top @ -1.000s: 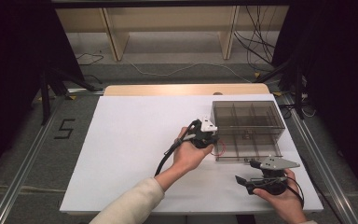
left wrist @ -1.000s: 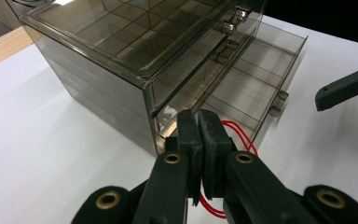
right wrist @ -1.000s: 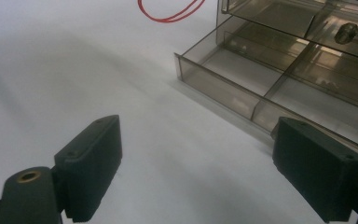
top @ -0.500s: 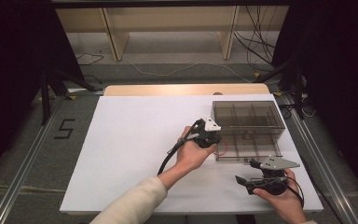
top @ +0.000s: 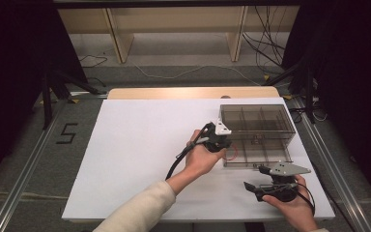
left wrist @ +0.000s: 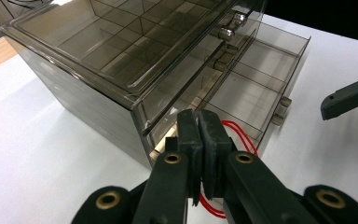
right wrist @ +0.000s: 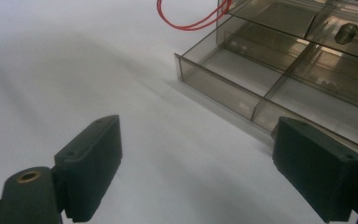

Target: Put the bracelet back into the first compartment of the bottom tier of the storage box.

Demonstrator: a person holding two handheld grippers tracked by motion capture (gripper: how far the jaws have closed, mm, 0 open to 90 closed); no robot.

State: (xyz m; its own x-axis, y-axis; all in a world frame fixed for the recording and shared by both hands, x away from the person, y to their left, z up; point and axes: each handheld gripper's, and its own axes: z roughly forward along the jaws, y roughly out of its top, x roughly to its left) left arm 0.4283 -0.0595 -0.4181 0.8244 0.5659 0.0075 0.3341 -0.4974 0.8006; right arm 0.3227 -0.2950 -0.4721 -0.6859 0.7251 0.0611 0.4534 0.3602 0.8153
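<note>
A: Where is the red band (left wrist: pixel 237 132) located?

B: It is pinched between the closed jaws of the left gripper (left wrist: pixel 199 122), as seen in the left gripper view. The loop hangs at the near left corner of the open bottom drawer (top: pixel 256 152), at about 9 o'clock from the drawer's middle in the high view. Whether part of the loop rests on the white table (top: pixel 140 145) cannot be told.

A: How is the drawer oriented relative to that gripper?

B: The drawer is pulled out of the smoked plastic box (top: pixel 257 120) toward the person. Its compartments lie at about 1 o'clock from the left gripper's tips in the left gripper view. The drawer's long axis runs left to right across the table in the high view.

A: What is the state of the right gripper (right wrist: pixel 196 168)?

B: Its jaws are spread wide with nothing between them. It is held at about 5 o'clock from the drawer.

A: Which hand is nearer?

B: The left one. The band is judged to need carrying rightward over the drawer's side wall before release.
</note>
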